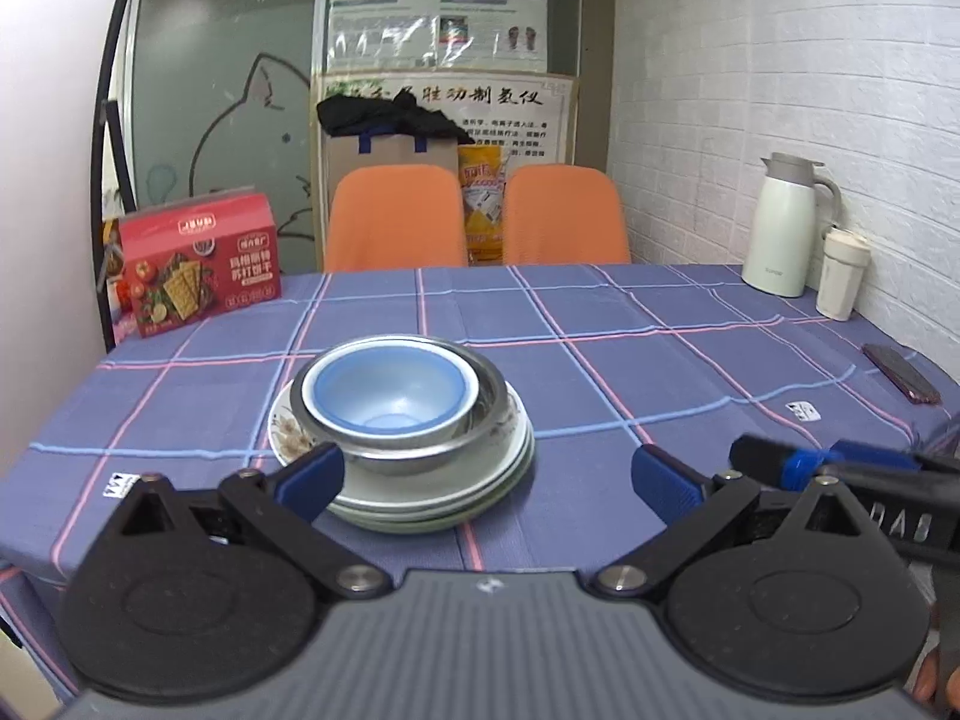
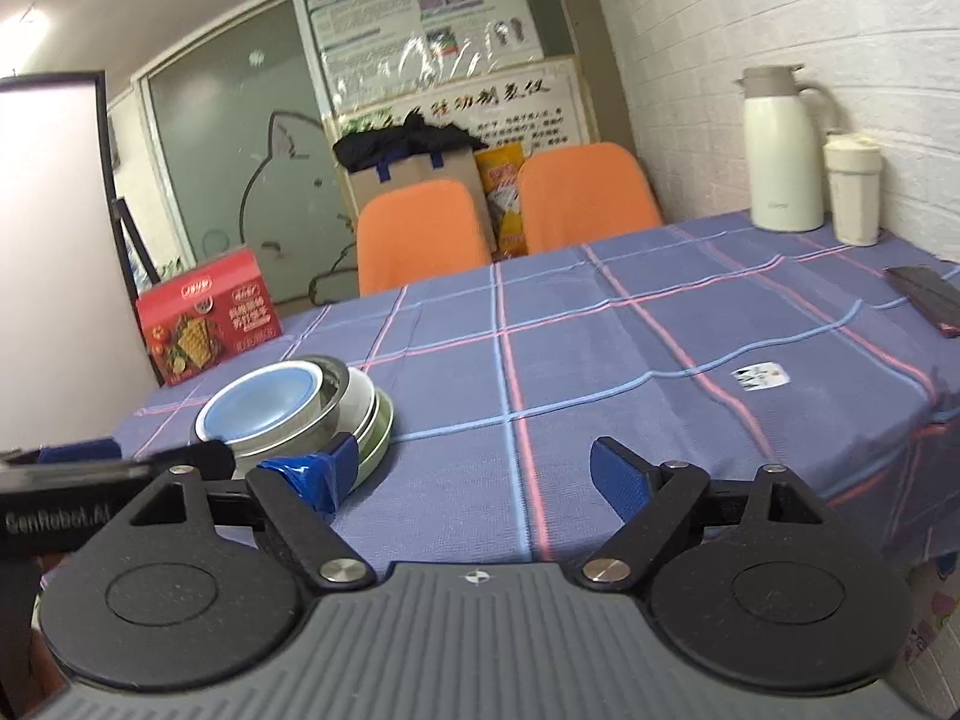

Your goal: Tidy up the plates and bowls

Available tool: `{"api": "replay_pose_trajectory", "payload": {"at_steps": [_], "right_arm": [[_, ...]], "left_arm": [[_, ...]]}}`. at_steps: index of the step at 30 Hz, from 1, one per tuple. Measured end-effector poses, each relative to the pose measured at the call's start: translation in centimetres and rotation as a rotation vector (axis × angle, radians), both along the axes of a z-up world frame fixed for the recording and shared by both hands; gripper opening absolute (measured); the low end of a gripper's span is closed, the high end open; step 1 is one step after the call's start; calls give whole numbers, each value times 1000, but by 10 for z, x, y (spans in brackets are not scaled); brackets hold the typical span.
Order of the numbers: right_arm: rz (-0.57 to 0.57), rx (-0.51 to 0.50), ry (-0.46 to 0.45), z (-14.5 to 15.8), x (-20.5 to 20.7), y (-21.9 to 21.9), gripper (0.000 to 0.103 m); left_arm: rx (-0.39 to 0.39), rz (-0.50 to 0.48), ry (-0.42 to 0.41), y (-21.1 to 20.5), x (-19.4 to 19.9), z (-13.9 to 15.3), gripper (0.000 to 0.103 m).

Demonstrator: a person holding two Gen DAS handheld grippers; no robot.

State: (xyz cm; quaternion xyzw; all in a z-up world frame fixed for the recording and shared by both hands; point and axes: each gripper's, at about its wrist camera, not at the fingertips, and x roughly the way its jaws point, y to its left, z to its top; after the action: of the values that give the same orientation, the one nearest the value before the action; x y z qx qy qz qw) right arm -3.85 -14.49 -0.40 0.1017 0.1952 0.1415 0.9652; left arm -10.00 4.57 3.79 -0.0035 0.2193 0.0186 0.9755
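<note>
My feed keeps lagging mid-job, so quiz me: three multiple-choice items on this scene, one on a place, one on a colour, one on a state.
1. Where is the red cracker box?
A. far left table corner
B. beside the kettle
C. on a chair

2. What colour is the inside of the top bowl?
A. green
B. blue
C. orange

3. How do the left gripper jaws stand?
A. shut on a plate
B. shut on nothing
C. open

Key: 1 A, it sits opposite the kettle. 2 B, blue lining over the steel bowl. 3 C, wide gap, nothing held.
</note>
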Motion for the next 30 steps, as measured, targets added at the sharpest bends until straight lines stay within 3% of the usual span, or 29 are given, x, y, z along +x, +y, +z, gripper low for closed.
{"api": "replay_pose_trajectory", "payload": {"at_steps": [9, 14, 23, 30], "right_arm": [[-52, -19, -100, 5, -41, -13, 73], [-37, 8, -85, 0, -42, -12, 73], [-39, -65, -91, -3, -51, -1, 74], [-155, -125, -131, 0, -57, -2, 74]], "left_arm": [[73, -28, -82, -24, -55, -3, 101], [60, -27, -73, -24, -58, -9, 101], [75, -22, -66, -22, -62, -13, 101], [72, 13, -62, -14, -63, -12, 101]]}}
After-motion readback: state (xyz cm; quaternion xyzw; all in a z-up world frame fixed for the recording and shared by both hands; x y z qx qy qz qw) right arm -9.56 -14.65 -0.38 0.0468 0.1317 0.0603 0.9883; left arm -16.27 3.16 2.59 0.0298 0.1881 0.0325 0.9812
